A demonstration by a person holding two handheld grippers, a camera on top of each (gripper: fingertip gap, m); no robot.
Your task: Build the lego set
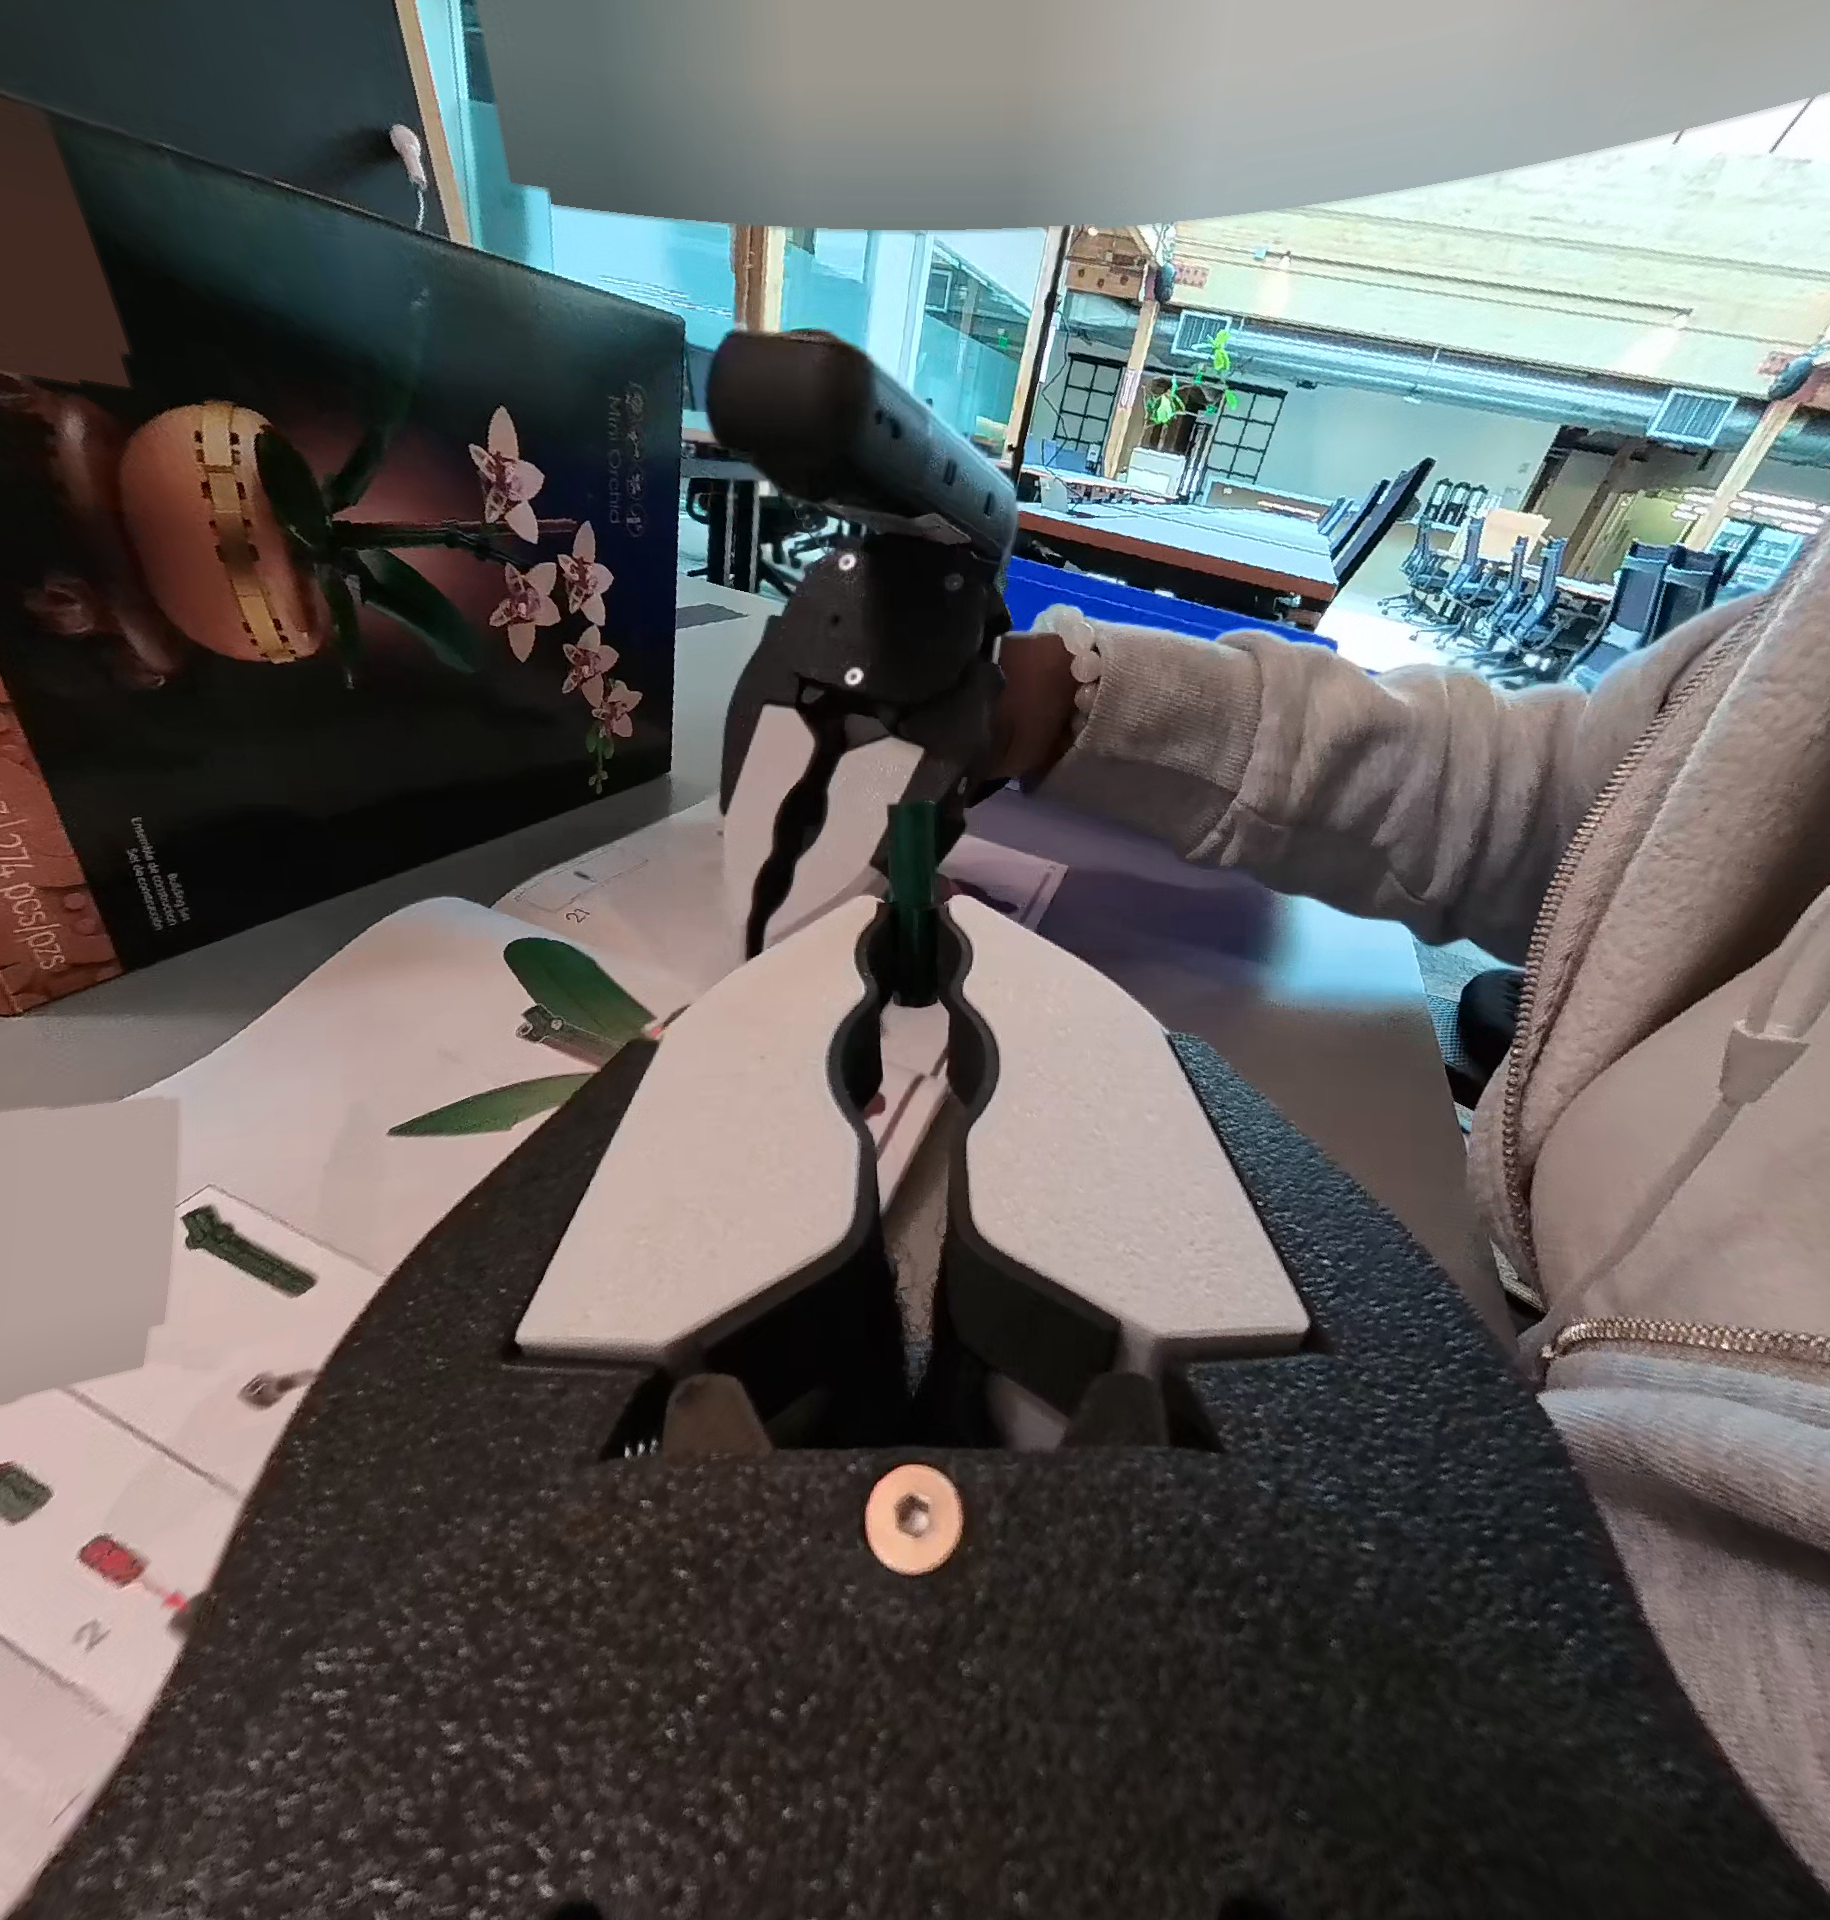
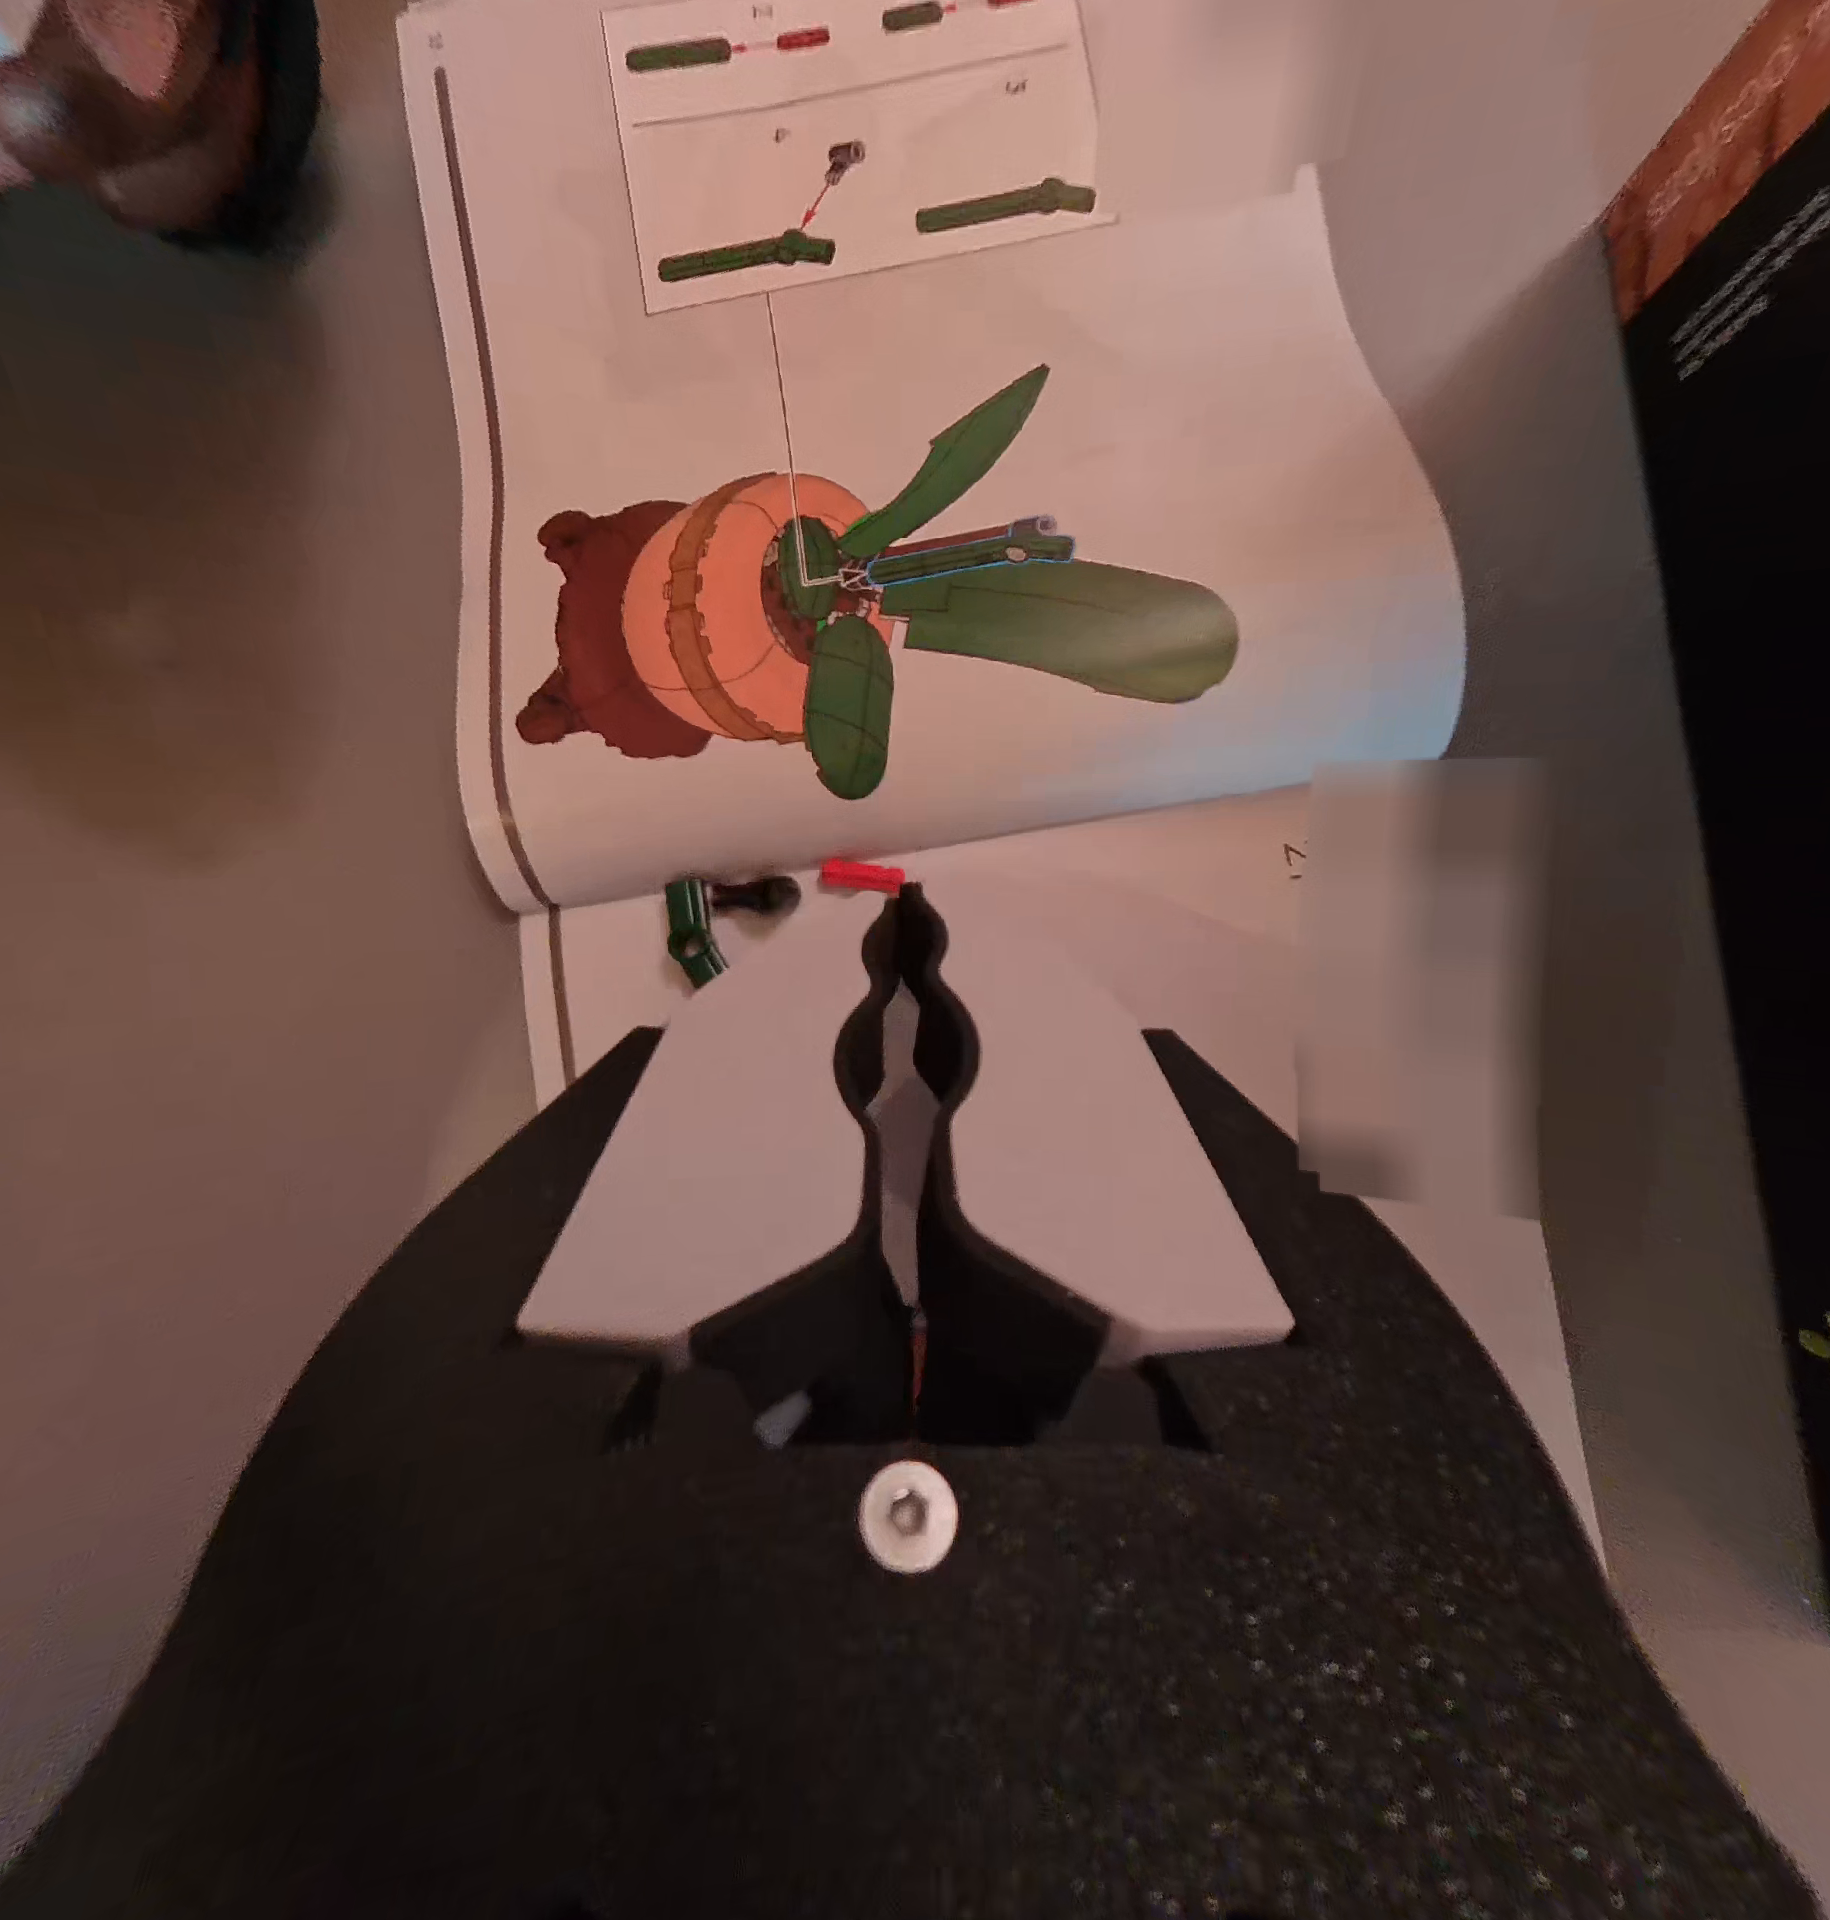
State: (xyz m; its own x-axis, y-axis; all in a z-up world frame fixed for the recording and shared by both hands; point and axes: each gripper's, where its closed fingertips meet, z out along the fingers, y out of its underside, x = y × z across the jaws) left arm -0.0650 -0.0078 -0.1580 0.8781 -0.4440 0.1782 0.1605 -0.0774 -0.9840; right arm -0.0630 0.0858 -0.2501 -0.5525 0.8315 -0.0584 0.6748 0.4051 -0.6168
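Your left gripper [image 1: 911,961] is clamping an upright dark green stem piece [image 1: 911,914] at its tips. Your right gripper [image 2: 906,914] is pinching nearly closed, apparently empty, with the red pin [image 2: 861,875] touching at 11 o'clock and the green connector [image 2: 695,930] at 9 o'clock on the instruction booklet [image 2: 994,468].

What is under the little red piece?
The red piece lies on the open instruction booklet, on its white paper near the fold. Close by lie a green piece and a black pin. What's beneath the booklet is covered.
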